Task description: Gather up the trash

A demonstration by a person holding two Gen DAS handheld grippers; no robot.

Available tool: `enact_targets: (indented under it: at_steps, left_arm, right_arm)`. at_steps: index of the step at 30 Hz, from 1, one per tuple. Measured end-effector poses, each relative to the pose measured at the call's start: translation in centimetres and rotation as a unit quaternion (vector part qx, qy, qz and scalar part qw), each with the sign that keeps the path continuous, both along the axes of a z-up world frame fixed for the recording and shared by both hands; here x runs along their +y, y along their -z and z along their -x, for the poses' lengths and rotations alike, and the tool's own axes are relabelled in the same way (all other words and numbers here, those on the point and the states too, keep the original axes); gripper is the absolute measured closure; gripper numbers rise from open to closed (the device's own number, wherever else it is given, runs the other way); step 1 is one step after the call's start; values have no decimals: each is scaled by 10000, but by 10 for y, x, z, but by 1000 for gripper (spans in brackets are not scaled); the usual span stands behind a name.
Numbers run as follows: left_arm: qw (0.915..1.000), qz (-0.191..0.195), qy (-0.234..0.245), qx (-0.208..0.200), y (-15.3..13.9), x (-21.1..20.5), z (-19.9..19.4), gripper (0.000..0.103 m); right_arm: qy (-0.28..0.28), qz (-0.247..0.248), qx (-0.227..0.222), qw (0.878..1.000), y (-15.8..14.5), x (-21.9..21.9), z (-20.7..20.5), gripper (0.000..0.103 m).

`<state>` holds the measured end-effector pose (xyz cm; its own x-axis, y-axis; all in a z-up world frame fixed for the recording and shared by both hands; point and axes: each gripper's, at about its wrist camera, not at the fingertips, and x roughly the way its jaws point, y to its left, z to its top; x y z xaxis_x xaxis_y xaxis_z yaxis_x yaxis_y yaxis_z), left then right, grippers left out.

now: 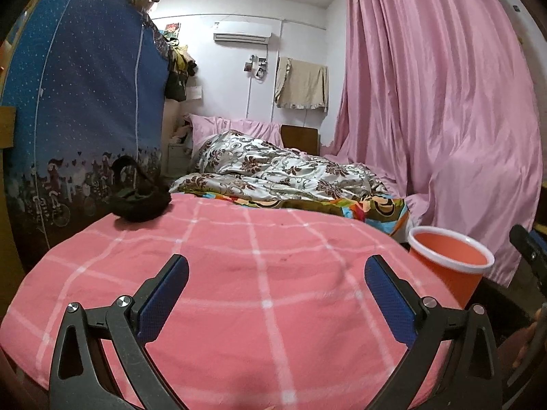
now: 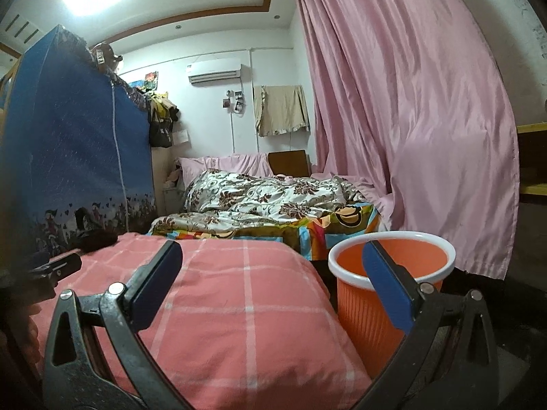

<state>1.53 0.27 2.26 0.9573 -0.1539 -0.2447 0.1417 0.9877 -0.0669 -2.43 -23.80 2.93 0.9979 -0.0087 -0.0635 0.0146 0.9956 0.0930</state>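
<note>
An orange waste bin with a white rim (image 1: 444, 266) (image 2: 359, 317) stands on the floor at the right side of the pink checked bedspread (image 1: 266, 294) (image 2: 222, 307); what I see of its inside looks empty. My left gripper (image 1: 277, 263) hovers open over the bedspread, nothing between its blue pads. My right gripper (image 2: 272, 246) is open too, its right finger in front of the bin's rim. A black crumpled bundle (image 1: 140, 198) (image 2: 99, 239) lies at the bedspread's far left corner. No other loose trash shows on the bedspread.
A floral quilt (image 1: 273, 171) is heaped on the bed beyond. A blue fabric wardrobe (image 1: 85, 102) stands close on the left. Pink curtains (image 1: 437, 119) hang on the right, down behind the bin. A hand (image 1: 523, 341) shows at the right edge.
</note>
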Motion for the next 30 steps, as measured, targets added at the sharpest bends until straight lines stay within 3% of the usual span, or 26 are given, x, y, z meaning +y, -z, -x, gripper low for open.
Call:
enact_targets:
  at_steps: [11,30]
  left_arm:
    - [9998,21,-191,-46,23,16,20,2]
    - [9995,-26,-322,-70,32,24,18,2]
  right_arm:
    - [-89,118,157,9998,17,14,8,0]
    - [-98,207,385,9990,30,21,-5,0]
